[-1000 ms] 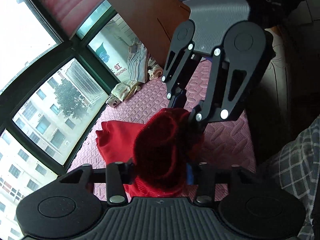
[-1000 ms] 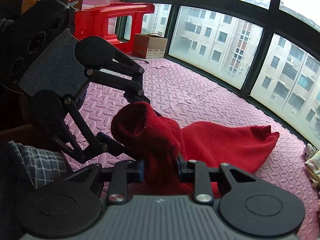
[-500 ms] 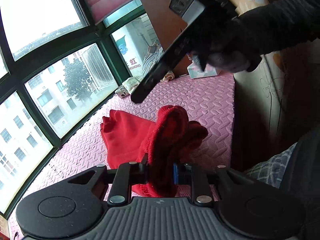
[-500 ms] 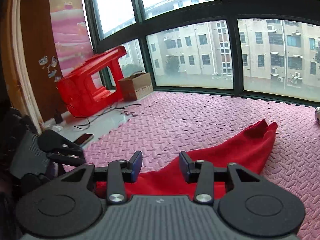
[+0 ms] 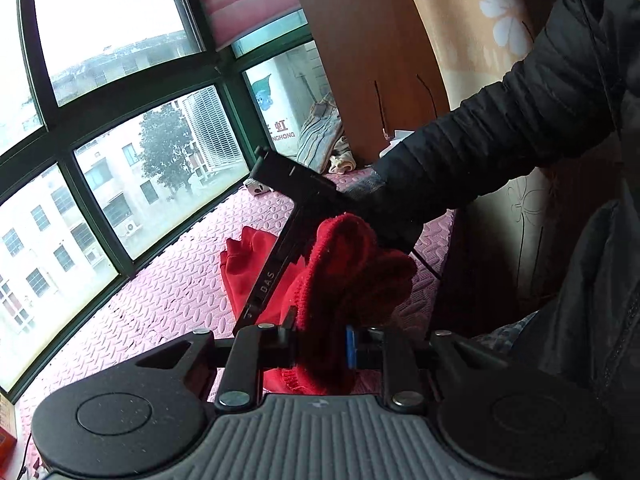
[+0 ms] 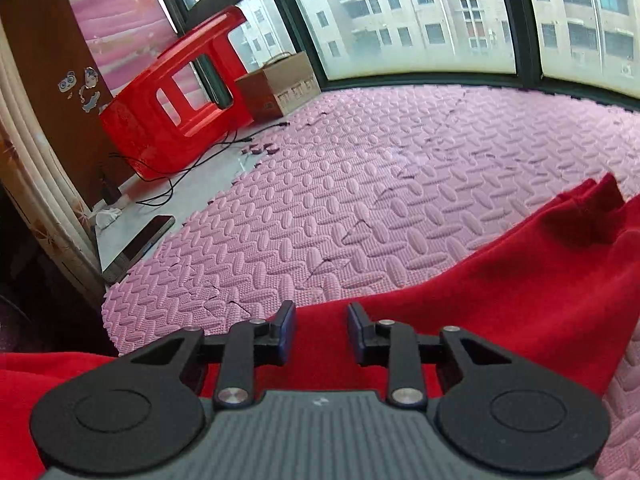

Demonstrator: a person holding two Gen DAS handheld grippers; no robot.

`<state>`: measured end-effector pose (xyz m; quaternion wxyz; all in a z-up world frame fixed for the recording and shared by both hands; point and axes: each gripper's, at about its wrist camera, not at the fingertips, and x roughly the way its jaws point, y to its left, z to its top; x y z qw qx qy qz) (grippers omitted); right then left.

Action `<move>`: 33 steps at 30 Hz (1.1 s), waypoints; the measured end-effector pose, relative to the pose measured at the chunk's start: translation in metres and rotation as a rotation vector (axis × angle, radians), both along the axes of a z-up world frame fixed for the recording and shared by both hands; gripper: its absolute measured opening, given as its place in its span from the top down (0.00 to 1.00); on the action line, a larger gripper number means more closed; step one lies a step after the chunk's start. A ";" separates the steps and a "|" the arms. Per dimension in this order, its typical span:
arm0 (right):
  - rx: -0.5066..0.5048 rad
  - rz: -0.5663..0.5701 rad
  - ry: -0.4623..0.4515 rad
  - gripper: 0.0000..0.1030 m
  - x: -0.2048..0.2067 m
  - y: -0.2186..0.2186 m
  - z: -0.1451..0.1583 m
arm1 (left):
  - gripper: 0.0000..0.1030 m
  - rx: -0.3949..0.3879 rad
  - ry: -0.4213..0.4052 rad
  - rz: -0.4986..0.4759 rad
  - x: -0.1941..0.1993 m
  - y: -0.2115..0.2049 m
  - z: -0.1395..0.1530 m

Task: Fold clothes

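Observation:
A red knit garment [image 5: 352, 276] lies on the pink foam mat [image 5: 176, 292]. My left gripper [image 5: 322, 350] is shut on a bunched part of it and holds that part up off the mat. In the right wrist view the garment [image 6: 520, 280] spreads flat across the mat [image 6: 360, 184]. My right gripper [image 6: 321, 334] is open and empty just above the cloth near its edge. In the left wrist view the right gripper's body [image 5: 280, 264] shows edge-on beside the raised cloth, held by a dark-sleeved arm [image 5: 480, 152].
A red plastic stool [image 6: 176, 92] and a cardboard box [image 6: 280, 84] stand by the windows, with cables [image 6: 200, 160] and a phone [image 6: 140, 240] on bare floor. Other clothes [image 5: 324, 136] lie in the far corner. A wooden wall [image 5: 360, 40] is on the right.
My right gripper let go of the bunched red cloth, opened, and swung down and away over the flat part of the garment. My left gripper kept its hold.

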<state>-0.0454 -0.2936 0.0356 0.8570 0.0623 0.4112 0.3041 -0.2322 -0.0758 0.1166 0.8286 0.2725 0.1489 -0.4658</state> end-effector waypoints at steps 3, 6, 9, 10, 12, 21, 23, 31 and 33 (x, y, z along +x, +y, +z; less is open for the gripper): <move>0.008 -0.002 0.003 0.72 -0.003 -0.006 -0.004 | 0.77 -0.007 0.007 0.006 0.006 -0.001 0.003; 0.015 -0.010 -0.012 0.71 -0.015 -0.017 0.004 | 0.77 -0.022 0.008 0.001 0.013 -0.003 0.009; 0.028 -0.060 0.001 0.71 -0.041 -0.040 0.007 | 0.77 -0.035 0.010 0.000 0.023 -0.007 0.016; 0.036 -0.089 0.009 0.71 -0.048 -0.048 0.006 | 0.77 -0.042 0.018 0.000 0.027 -0.009 0.018; 0.065 -0.146 0.025 0.71 -0.062 -0.065 0.004 | 0.77 -0.052 0.031 0.002 0.035 -0.013 0.021; 0.289 -0.349 0.085 0.72 -0.092 -0.128 -0.016 | 0.78 -0.100 0.119 0.067 0.100 -0.046 0.036; 0.310 -0.375 0.073 0.71 -0.090 -0.131 -0.018 | 0.78 -0.103 0.135 0.076 0.118 -0.057 0.039; 0.353 -0.462 0.069 0.71 -0.086 -0.154 -0.026 | 0.79 -0.064 0.148 0.050 0.170 -0.104 0.038; 0.353 -0.484 0.071 0.71 -0.085 -0.160 -0.028 | 0.79 -0.050 0.152 0.033 0.183 -0.117 0.038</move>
